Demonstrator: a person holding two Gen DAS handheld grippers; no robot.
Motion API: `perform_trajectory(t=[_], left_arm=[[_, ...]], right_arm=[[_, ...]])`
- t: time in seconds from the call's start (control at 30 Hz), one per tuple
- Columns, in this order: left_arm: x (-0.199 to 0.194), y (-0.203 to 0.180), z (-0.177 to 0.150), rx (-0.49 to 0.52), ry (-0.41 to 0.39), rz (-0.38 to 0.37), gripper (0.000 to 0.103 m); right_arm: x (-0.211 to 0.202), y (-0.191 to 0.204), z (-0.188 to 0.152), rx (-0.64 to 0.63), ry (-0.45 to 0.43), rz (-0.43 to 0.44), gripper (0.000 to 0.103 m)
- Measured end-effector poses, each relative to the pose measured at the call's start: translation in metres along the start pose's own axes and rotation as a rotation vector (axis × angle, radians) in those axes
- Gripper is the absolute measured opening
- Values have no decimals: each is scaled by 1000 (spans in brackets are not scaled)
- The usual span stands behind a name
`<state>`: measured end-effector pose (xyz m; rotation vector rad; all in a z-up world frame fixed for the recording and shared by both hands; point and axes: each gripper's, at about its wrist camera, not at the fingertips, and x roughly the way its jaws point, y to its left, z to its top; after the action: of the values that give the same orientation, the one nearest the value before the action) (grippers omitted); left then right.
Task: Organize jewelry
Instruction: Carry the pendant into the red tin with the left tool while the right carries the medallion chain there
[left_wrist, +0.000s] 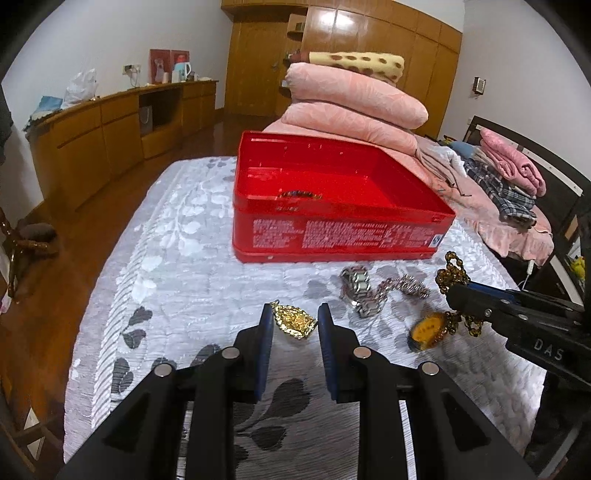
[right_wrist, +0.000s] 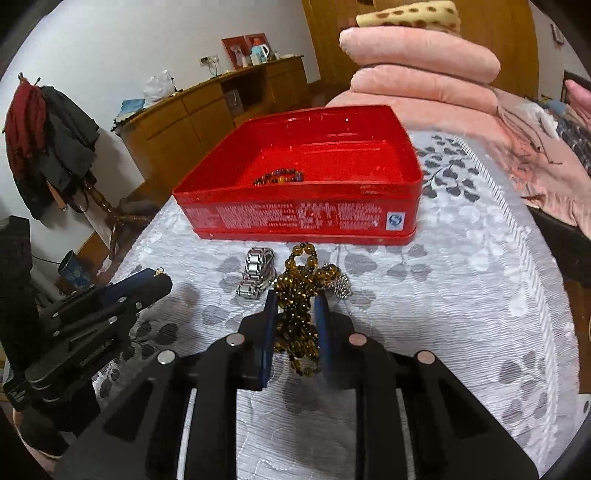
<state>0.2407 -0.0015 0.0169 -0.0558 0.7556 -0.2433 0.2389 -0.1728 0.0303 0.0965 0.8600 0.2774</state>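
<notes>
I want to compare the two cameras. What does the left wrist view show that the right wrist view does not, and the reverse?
Only the left wrist view: the gold pendant held in the left gripper, and an amber pendant hanging on the bead necklace.

Only the right wrist view: the necklace bunched between the pads of the right gripper, and a coat rack.

Both: the red box with a bracelet inside, the steel watch, the magnet bead chain, the pink quilts.
</notes>
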Motion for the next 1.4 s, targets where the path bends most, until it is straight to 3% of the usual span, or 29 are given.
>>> perform_trajectory(t=[0.77,1.4], left_arm=[[-12,-17,28,26,-74,-21,24],[-8,-15,84,6,-148,-12,24]], right_arm=[[-22,0,15,-36,-68,-39,19],[-30,-9,72,-44,-162,-25,19]])
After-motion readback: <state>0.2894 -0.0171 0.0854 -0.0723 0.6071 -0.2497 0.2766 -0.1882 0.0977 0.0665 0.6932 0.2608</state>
